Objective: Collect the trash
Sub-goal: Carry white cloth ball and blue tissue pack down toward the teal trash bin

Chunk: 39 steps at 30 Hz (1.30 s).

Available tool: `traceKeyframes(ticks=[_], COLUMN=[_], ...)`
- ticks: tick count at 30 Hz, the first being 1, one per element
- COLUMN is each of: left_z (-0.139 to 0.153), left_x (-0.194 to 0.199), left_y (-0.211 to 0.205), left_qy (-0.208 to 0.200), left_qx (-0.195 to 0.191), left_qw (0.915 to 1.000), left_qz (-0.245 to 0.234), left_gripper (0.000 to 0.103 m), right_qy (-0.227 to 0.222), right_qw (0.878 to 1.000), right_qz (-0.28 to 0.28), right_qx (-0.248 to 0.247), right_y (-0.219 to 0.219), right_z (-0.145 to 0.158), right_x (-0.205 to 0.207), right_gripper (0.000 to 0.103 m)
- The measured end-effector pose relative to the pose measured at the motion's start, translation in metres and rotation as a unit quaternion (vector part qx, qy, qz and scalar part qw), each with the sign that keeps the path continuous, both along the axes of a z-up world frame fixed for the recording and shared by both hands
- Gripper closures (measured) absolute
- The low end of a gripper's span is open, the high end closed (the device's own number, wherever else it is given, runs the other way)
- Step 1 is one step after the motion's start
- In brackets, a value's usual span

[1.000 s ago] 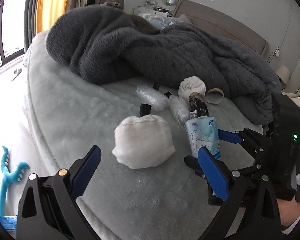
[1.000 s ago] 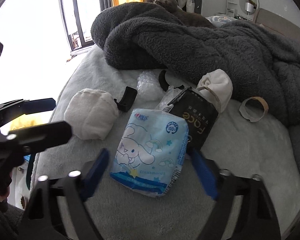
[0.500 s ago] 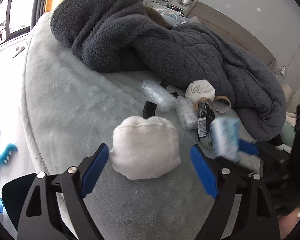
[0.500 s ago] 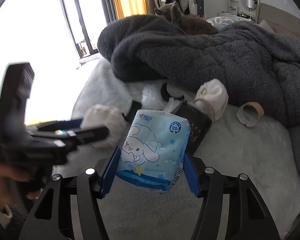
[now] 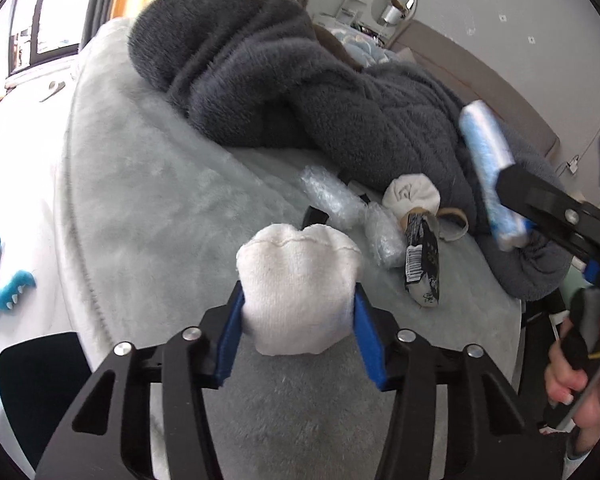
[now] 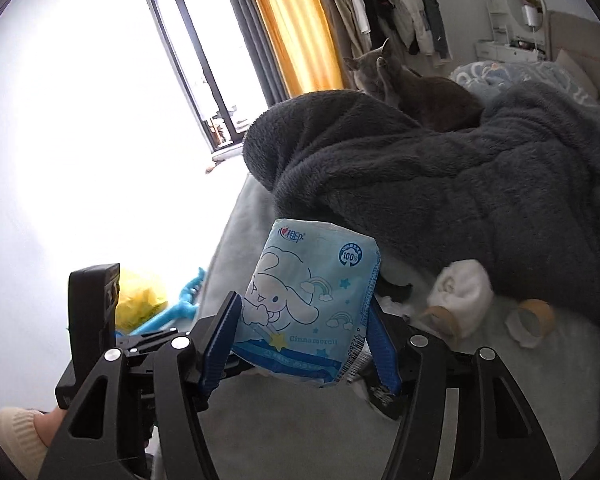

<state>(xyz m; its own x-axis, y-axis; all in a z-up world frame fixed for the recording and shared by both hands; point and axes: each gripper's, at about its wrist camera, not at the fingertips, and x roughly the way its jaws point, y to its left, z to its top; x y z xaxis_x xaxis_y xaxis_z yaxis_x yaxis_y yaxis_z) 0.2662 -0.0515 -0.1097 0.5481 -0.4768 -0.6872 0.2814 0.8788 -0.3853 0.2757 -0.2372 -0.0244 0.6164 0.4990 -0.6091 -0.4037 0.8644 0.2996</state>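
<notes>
My left gripper [image 5: 298, 322] is shut on a white balled-up cloth [image 5: 298, 282] on the pale grey bed cover [image 5: 148, 216]. My right gripper [image 6: 306, 338] is shut on a light blue tissue pack [image 6: 312, 304] with a cartoon print and holds it above the bed; the pack also shows in the left wrist view [image 5: 490, 172]. On the bed lie a black wrapper [image 5: 422, 266], two clear bubble-wrap pieces [image 5: 332, 198], a second white cloth ball [image 5: 412, 196] and a cardboard tape ring [image 6: 532, 320].
A big dark grey fleece blanket [image 5: 300, 88] covers the back of the bed, with a grey cat [image 6: 412, 84] behind it. A blue toy dinosaur [image 5: 4, 288] and a yellow bag [image 6: 140, 296] lie on the floor at the left. Window at the left.
My left gripper moved forward and closed on the white cloth ball. My right gripper closed on the tissue pack and lifted it up off the bed.
</notes>
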Motion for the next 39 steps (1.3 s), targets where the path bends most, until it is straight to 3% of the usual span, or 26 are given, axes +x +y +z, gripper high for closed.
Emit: traceKeyframes(ticks=[6,10,13,26,39], left_z=[0.017,0.023,0.024,-0.022,-0.077], left_x=[-0.019,-0.028,-0.028,-0.037,-0.050], left_y=[0.027,0.050,0.065,0.153,0.220], left_qy=[-0.033,-0.031,-0.025,0.069,0.167], left_qx=[-0.003,-0.009,0.010,0.059,0.083], left_qw=[0.9994,0.9988,0.9981,0.9908,0.9741], left_qz=[0.012,0.037,0.055,0.101,0.128], left_gripper=[0.052,0.052,0.052,0.052,0.052], right_qy=[0.008,0.009,0.011,0.036,0.072], right_qw=[1.000,0.999,0.998,0.990,0.980], right_qz=[0.013,0.030,0.049,0.134,0.183], right_qx=[0.028,0.032,0.027,0.013,-0.005], right_y=[0.018,0.042,0.068,0.174,0.255], right_z=[-0.003,-0.002,-0.004,-0.023,-0.053], right_x=[0.005,0.004,0.004,-0.001,-0.014], right_gripper=[0.042,0.042,0.042,0.042,0.042])
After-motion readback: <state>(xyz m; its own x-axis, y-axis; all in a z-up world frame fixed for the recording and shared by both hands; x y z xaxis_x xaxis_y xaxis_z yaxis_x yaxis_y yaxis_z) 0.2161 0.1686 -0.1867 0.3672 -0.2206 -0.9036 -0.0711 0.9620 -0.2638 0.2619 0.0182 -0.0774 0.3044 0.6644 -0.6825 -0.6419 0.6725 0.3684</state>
